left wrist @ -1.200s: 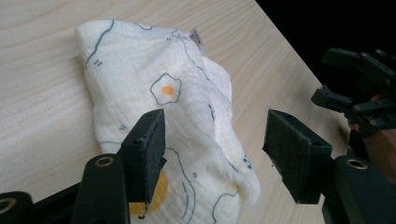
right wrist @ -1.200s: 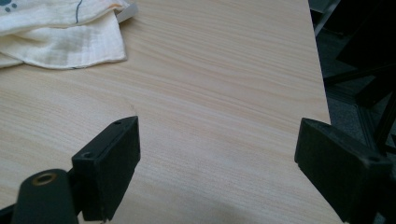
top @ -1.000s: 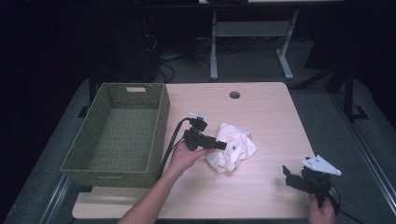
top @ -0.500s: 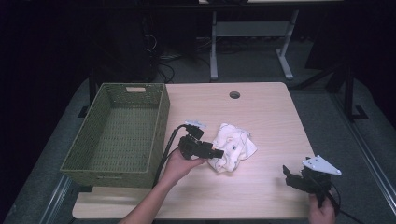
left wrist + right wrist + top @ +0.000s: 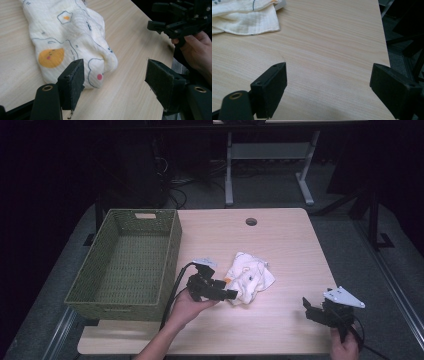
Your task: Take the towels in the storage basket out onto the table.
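A crumpled cream cloth [image 5: 248, 278] printed with egg-like shapes lies near the middle of the wooden table [image 5: 280, 240]. My left gripper [image 5: 231, 294] is open, low at the cloth's near-left edge; in the left gripper view the cloth [image 5: 70, 42] lies just ahead of the jaws [image 5: 117, 77], nothing between them. My right gripper [image 5: 307, 307] is open at the table's front right, apart from the cloth. In the right gripper view its jaws [image 5: 329, 87] stand wide over bare wood, with the cloth [image 5: 244, 17] at the upper left.
A green woven basket [image 5: 131, 262] with nothing in it stands on the table's left side. A round cable hole [image 5: 251, 221] sits near the far edge. The table's right edge [image 5: 384, 37] is close to my right gripper.
My left gripper has drawn back toward the front and down, from on the cloth's left side to its near-left edge. The cloth shifted slightly. The right gripper has not moved.
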The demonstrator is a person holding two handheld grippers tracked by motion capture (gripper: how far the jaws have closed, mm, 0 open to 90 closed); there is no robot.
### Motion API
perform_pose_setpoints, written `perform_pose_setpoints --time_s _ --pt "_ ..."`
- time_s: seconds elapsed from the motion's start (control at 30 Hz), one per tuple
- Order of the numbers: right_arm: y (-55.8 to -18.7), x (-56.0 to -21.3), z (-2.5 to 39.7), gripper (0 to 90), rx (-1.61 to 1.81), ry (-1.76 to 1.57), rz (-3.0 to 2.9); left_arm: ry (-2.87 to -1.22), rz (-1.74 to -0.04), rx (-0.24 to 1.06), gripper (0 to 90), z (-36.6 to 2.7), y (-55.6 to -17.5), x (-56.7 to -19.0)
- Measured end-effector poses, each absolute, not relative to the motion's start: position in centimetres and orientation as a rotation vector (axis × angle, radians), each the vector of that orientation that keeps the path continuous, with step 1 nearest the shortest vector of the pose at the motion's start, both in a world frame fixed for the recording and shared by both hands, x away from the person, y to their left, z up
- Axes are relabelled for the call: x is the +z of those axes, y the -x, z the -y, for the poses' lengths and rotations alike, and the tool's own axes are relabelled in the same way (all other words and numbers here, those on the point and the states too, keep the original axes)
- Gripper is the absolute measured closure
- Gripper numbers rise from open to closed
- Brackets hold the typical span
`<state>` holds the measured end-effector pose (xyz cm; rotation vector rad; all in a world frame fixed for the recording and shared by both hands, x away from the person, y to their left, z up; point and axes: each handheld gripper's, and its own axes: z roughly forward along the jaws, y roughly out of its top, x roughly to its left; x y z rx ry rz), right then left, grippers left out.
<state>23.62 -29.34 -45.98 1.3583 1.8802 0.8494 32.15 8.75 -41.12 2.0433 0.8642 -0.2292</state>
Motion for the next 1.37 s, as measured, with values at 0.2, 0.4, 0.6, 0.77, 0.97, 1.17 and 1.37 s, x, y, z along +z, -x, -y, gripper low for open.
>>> perform_pose_setpoints --time_s 0.2,0.4,0.6,0.77,0.97,1.17,1.37 --pt "-23.6 -46.0 29.3 13.9 0.847 -1.355 -1.881 -2.052 -0.848 -0.233 30.8 -9.0 -31.2 -41.6" --pt "-23.6 -46.0 29.2 13.9 0.846 -1.355 -1.883 -2.050 -0.843 -0.224 30.4 -9.5 -30.3 -42.0" --pt "-23.6 -46.1 29.2 13.9 0.842 -1.351 -1.886 -2.043 -0.837 -0.228 30.1 -9.6 -29.8 -42.3" --pt "-23.6 -46.1 29.2 13.9 0.844 -1.359 -1.883 -2.053 -0.832 -0.229 29.6 -10.1 -29.1 -43.0" --pt "-23.6 -46.1 29.2 13.9 0.844 -1.351 -1.885 -2.060 -0.824 -0.227 29.5 -10.4 -28.4 -43.1" --pt "-23.5 -46.1 29.3 13.9 0.847 -1.357 -1.881 -2.040 -0.816 -0.250 29.4 -11.0 -27.9 -43.2" --pt "-23.4 -46.2 29.3 13.9 0.849 -1.341 -1.895 -2.048 -0.814 -0.243 29.4 -11.2 -27.8 -43.6"
